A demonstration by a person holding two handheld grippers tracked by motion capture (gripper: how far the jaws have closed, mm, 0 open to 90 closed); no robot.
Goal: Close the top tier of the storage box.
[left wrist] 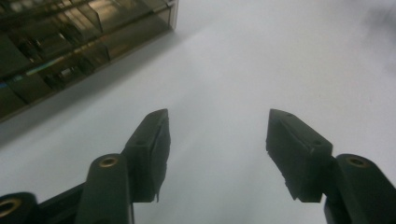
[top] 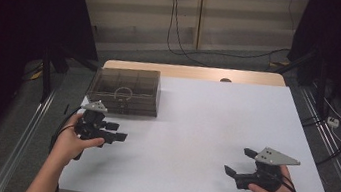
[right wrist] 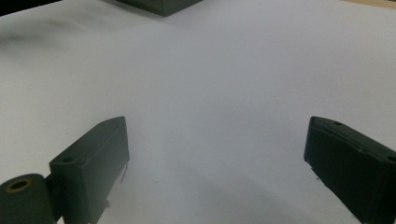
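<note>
A smoky, see-through compartment box (top: 126, 90) with its lid down sits at the far left of the white table (top: 206, 116). My left gripper (top: 118, 131) is held just in front of it, jaws pointing right, open with nothing between them. In the left gripper view the open gripper (left wrist: 218, 116) hovers over bare white surface, with the box (left wrist: 70, 42) at the upper left. My right gripper (top: 237, 161) rests near the front right of the table, jaws wide apart and pointing left. In the right gripper view this gripper (right wrist: 218, 123) is open and holds nothing, and a corner of the box (right wrist: 161, 4) shows at the top edge.
A wooden strip (top: 197, 72) runs along the table's far edge. Metal rails (top: 27, 131) flank the table on the floor at both sides. Black cables (top: 181, 42) trail over the grey floor behind. A dark stand (top: 48, 74) rises at the left.
</note>
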